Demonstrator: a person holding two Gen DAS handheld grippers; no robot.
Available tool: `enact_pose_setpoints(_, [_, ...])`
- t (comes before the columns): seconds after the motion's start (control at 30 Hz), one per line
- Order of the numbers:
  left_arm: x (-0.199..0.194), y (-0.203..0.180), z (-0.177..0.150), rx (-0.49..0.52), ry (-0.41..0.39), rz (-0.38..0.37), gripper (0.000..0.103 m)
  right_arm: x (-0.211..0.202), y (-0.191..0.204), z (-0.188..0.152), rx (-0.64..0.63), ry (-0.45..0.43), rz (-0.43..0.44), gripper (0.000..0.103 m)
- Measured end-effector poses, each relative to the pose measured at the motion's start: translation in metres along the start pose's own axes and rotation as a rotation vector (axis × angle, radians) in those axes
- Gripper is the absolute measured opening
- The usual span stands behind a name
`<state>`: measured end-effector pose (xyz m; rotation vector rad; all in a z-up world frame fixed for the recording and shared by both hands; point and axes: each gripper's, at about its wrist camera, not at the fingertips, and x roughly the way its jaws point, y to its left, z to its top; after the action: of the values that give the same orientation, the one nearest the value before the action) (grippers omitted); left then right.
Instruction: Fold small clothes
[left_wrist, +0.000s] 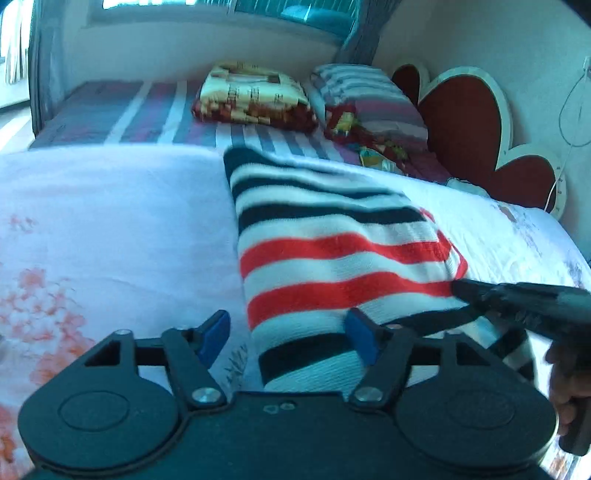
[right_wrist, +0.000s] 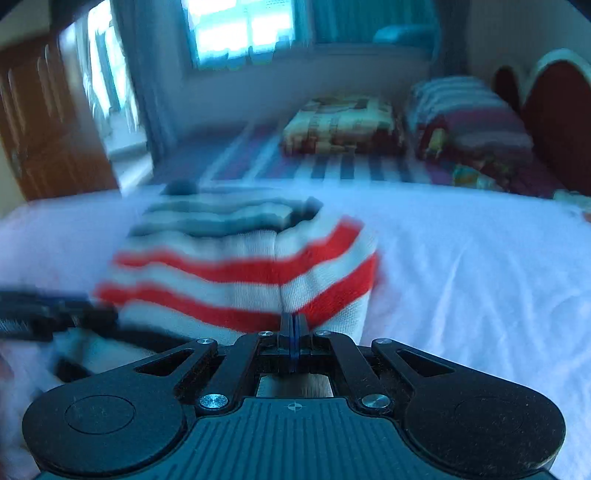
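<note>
- Work surface is a bed; near half covered by a white blanket (left_wrist: 110, 221) with faint orange-pink flower print toward its left side, lightly creased on the right.
- Beyond the blanket, a bedsheet (left_wrist: 162, 110) striped purple, grey and white.
- On that sheet, a folded blanket (left_wrist: 255, 94) in cream, yellow and dark red; just beside it on the right, a striped pillow (left_wrist: 369, 99) with bright patterned cloth at its foot.
- Headboard (left_wrist: 469, 136) at the right: dark red lobes with a pale rim, against a light wall; a thin cable hangs on that wall.
- Far wall has a window (right_wrist: 236, 33), bright, with bluish curtains; a brown wooden door (right_wrist: 44, 122) shows left in the right wrist view.
- Striped sweater (left_wrist: 332, 266), white with black and red bands, lies folded into a long strip on the white blanket, running away from the cameras.
- Left gripper (left_wrist: 288, 336): blue pads apart, straddling the sweater's near left edge, not pressing on it.
- Right gripper (right_wrist: 293, 326): jaws closed together, pinching the sweater's near right edge; the cloth rises in a ridge from the pinch.
- A hand (left_wrist: 565, 380) holds the right gripper's handle at the left view's right edge.
- Right wrist view is smeared.
</note>
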<state>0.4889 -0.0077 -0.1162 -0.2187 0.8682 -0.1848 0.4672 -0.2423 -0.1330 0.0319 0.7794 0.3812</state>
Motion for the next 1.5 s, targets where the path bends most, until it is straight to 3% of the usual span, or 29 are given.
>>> enact_pose_setpoints(0.27, [-0.004,-0.001,0.002,0.007,-0.004,0.016,0.075,-0.001,0.007,-0.003,-0.065,0.02,-0.018,0.0])
enact_pose_setpoints(0.4, [-0.013,-0.008,0.002,0.038,-0.029,0.039,0.072,-0.022,0.015,0.003,-0.07,-0.04,0.016,0.0])
enact_pose_setpoints(0.5, [-0.011,-0.01,-0.001,0.059,-0.03,0.055,0.075,-0.007,0.02,-0.007,-0.095,0.052,0.014,0.0])
enact_pose_setpoints(0.67, [-0.013,-0.012,0.002,0.061,-0.018,0.063,0.075,-0.005,0.022,-0.006,-0.063,0.051,0.008,0.0])
enact_pose_setpoints(0.73, [-0.02,-0.012,0.005,0.044,-0.027,0.059,0.074,-0.016,0.019,-0.004,-0.048,0.008,0.007,0.0])
enact_pose_setpoints(0.8, [-0.031,-0.005,0.004,-0.014,-0.086,0.013,0.074,-0.031,0.012,-0.005,-0.012,-0.059,0.002,0.0])
enact_pose_setpoints(0.83, [-0.035,-0.001,0.003,-0.044,-0.103,-0.007,0.074,-0.035,0.007,-0.004,0.018,-0.064,0.003,0.003])
enact_pose_setpoints(0.87, [-0.035,0.002,0.002,-0.06,-0.104,-0.012,0.074,-0.038,0.0,-0.002,0.055,-0.066,-0.005,0.036])
enact_pose_setpoints(0.9, [-0.035,0.005,0.001,-0.065,-0.1,-0.01,0.074,-0.042,-0.006,-0.003,0.087,-0.085,-0.019,0.075])
enact_pose_setpoints(0.93, [-0.035,0.006,0.0,-0.052,-0.094,-0.029,0.069,-0.048,-0.01,-0.003,0.103,-0.124,-0.033,0.078])
enact_pose_setpoints(0.97, [-0.033,0.006,-0.002,-0.045,-0.074,-0.021,0.051,-0.052,-0.012,-0.003,0.103,-0.133,-0.033,0.077])
enact_pose_setpoints(1.0, [-0.032,0.008,-0.003,-0.045,-0.068,-0.024,0.011,-0.055,-0.013,-0.002,0.106,-0.122,-0.024,0.07])
enact_pose_setpoints(1.07, [-0.033,0.011,-0.006,-0.065,-0.085,-0.004,0.0,-0.057,-0.013,-0.002,0.098,-0.106,-0.032,0.061])
enact_pose_setpoints(1.13, [-0.037,0.014,-0.007,-0.087,-0.102,-0.032,0.0,-0.061,-0.016,-0.004,0.111,-0.115,-0.033,0.061])
enact_pose_setpoints(1.2, [-0.039,0.015,-0.007,-0.095,-0.097,-0.035,0.042,-0.063,-0.025,-0.006,0.16,-0.105,-0.023,0.062])
enact_pose_setpoints(1.23, [-0.041,0.014,-0.008,-0.104,-0.112,-0.014,0.093,-0.063,-0.031,-0.008,0.188,-0.096,-0.007,0.062])
enact_pose_setpoints(1.27, [-0.044,0.014,-0.009,-0.102,-0.14,-0.014,0.097,-0.062,-0.036,-0.009,0.215,-0.081,0.01,0.062])
enact_pose_setpoints(1.3, [-0.044,0.014,-0.009,-0.085,-0.141,-0.037,0.094,-0.06,-0.042,-0.009,0.244,-0.058,0.031,0.062])
enact_pose_setpoints(1.37, [-0.037,0.017,-0.007,-0.103,-0.095,-0.063,0.093,-0.055,-0.054,-0.013,0.316,-0.018,0.084,0.064])
enact_pose_setpoints(1.5, [-0.015,0.025,-0.008,-0.157,0.029,-0.176,0.092,-0.04,-0.088,-0.026,0.53,0.05,0.295,0.065])
